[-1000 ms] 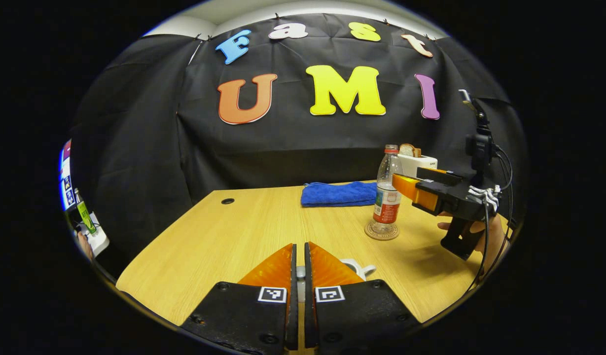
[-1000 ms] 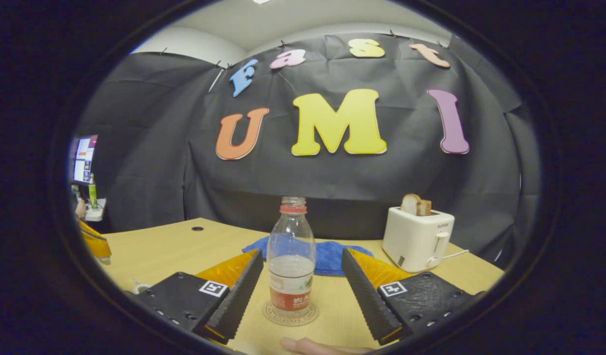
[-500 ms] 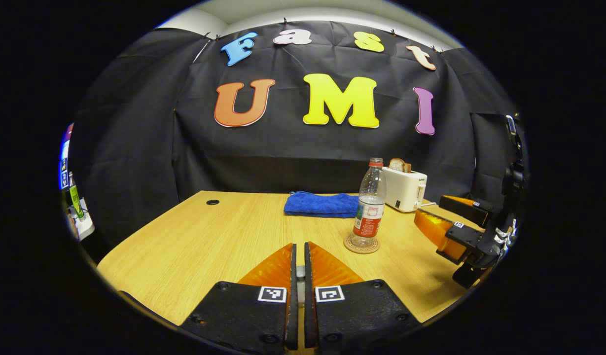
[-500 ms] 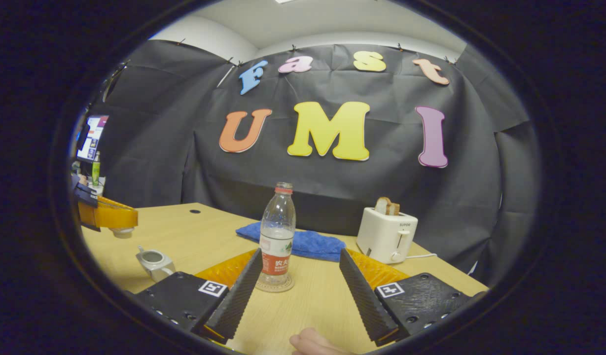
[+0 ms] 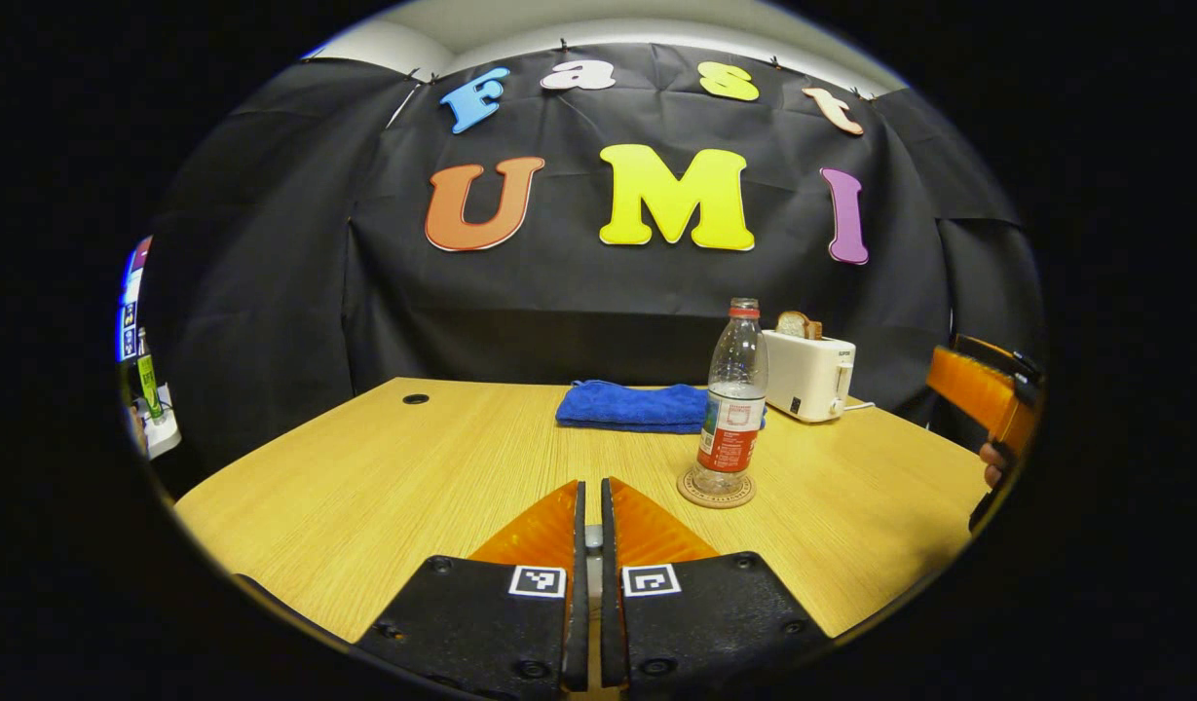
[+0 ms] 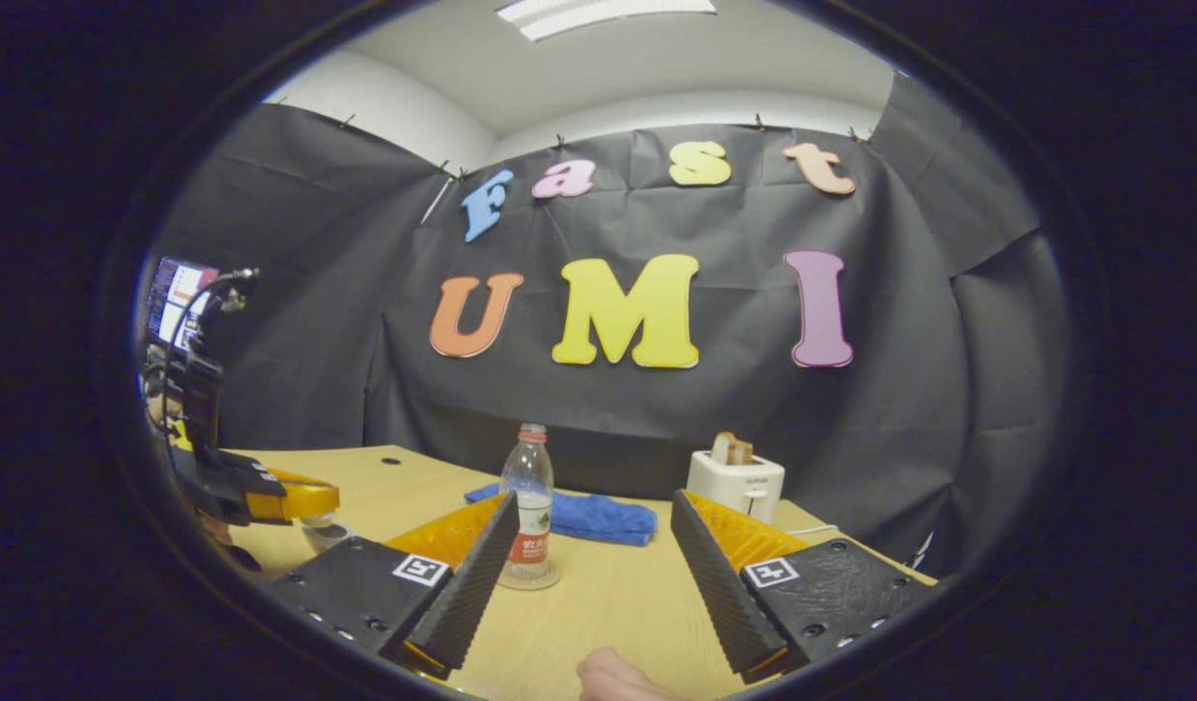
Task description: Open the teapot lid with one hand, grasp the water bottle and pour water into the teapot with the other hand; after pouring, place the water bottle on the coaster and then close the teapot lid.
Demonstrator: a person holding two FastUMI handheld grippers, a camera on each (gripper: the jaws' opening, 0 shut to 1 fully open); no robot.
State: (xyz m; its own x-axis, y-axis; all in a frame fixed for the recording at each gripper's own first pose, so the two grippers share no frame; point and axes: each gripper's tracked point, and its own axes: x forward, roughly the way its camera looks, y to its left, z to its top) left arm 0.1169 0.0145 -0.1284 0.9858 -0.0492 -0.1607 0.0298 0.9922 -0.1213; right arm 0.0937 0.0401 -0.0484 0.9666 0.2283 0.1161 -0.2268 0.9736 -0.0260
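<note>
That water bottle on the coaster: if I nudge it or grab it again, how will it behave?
The water bottle is tall, narrow and uncapped, standing upright on the small coaster, so a sideways nudge would probably tip and spill it. It looks under half full, likely light. Thin clear plastic may dent when squeezed.

Black bodies with small screws and a square black-and-white tag are seen on the left claw (image 5: 588,506) and the right claw (image 6: 590,545).

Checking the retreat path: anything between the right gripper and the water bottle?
Nothing. In the right gripper view, bare table separates the open right gripper from the water bottle on its coaster.
</note>
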